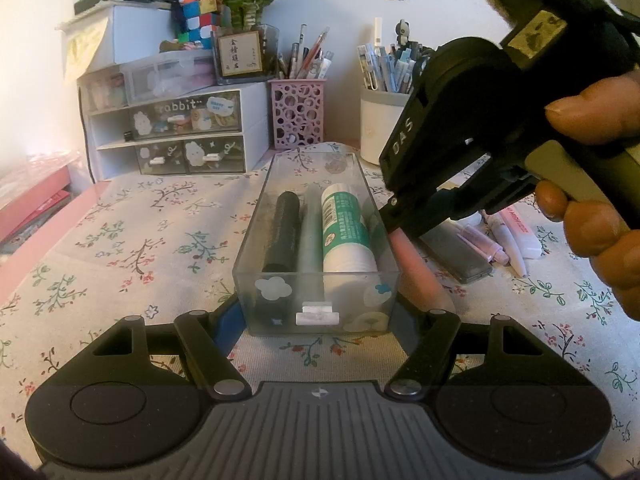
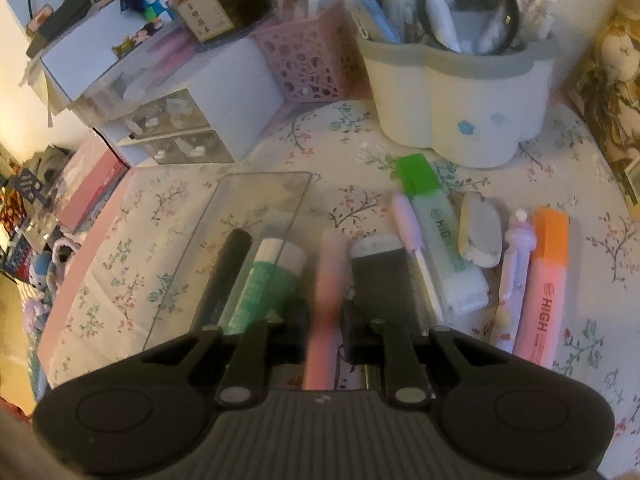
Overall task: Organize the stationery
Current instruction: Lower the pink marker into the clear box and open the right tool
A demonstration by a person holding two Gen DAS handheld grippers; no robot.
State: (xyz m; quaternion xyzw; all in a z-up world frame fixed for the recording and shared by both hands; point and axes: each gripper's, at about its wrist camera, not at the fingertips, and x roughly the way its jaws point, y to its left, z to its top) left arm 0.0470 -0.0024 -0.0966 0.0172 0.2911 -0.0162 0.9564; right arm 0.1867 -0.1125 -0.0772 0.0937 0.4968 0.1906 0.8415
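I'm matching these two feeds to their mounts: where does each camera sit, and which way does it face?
Left wrist: on the left gripper, looking across the desk at the clear tray its jaws clamp; the right gripper and a hand show.
Right wrist: on the right gripper, angled steeply down, jaws closed on a pink pen; only the gripper itself shows.
Shared: tray, glue stick, pink pen, pink pen holder.

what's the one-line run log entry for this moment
left gripper: shut on clear drawer | right gripper: shut on pink pen
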